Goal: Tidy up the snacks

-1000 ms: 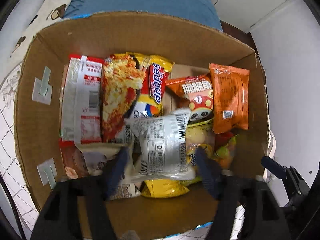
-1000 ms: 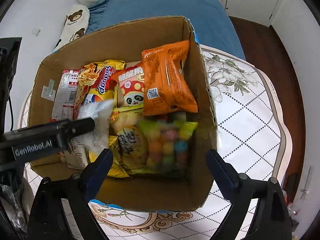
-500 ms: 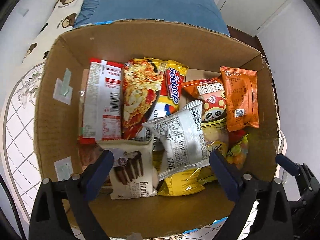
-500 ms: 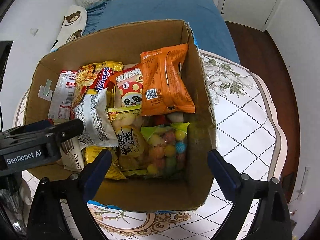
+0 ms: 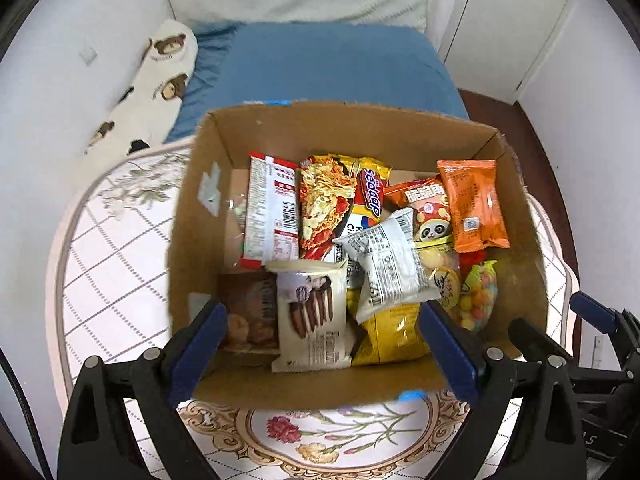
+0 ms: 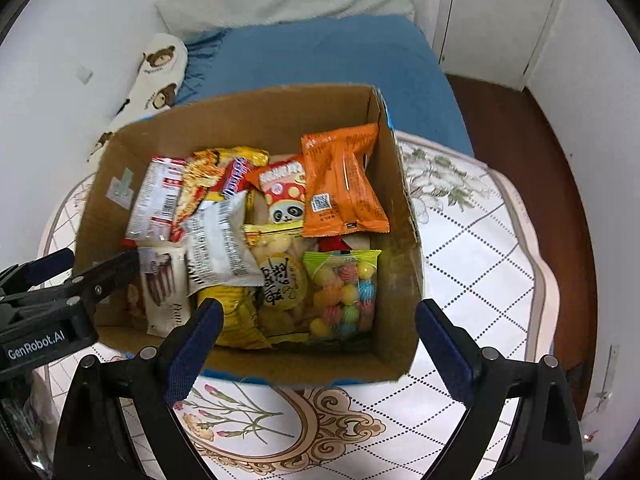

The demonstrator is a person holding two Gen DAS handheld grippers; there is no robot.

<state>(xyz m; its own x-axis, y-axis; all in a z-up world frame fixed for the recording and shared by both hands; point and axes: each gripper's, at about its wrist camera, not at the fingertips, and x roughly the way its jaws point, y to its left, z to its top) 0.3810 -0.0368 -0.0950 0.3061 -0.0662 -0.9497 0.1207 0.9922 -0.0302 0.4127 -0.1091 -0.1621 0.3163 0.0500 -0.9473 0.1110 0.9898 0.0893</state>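
An open cardboard box (image 5: 400, 132) is sitting on a round table (image 5: 104, 264) covered in a white floral, diamond-patterned cloth, and it is holding all the snacks. Along the far side, from left to right, a red-and-white packet (image 5: 274, 210) is lying beside a noodle packet (image 5: 326, 208) printed with a noodle photo, then a yellow Sedaap packet (image 5: 370, 190), a panda-print snack bag (image 5: 426, 210) and an orange packet (image 5: 474, 206) leaning against the right wall. A silver-white packet (image 5: 390, 266) is lying tilted in the middle, resting on top of the others. Nearer the front, a brown cookie pack (image 5: 252, 312) is sitting at the left, a cream wafer packet (image 5: 312, 314) is standing just beside it, a yellow chip bag (image 5: 390, 336) is lying under the silver one, and a clear bag of pale round snacks (image 6: 280, 276) is touching a bag of colourful candy balls (image 6: 344, 292) at the right. The left gripper (image 5: 320, 340) is hovering above the front edge of the box, its blue-padded tongs spread wide and gripping nothing. The right gripper (image 6: 316, 336) is hovering over the near right part of the box, its tongs likewise spread wide with nothing pinched between them. Beyond the table a bed with a blue sheet (image 5: 332, 64) and a bear-print pillow (image 5: 156, 76) are showing.
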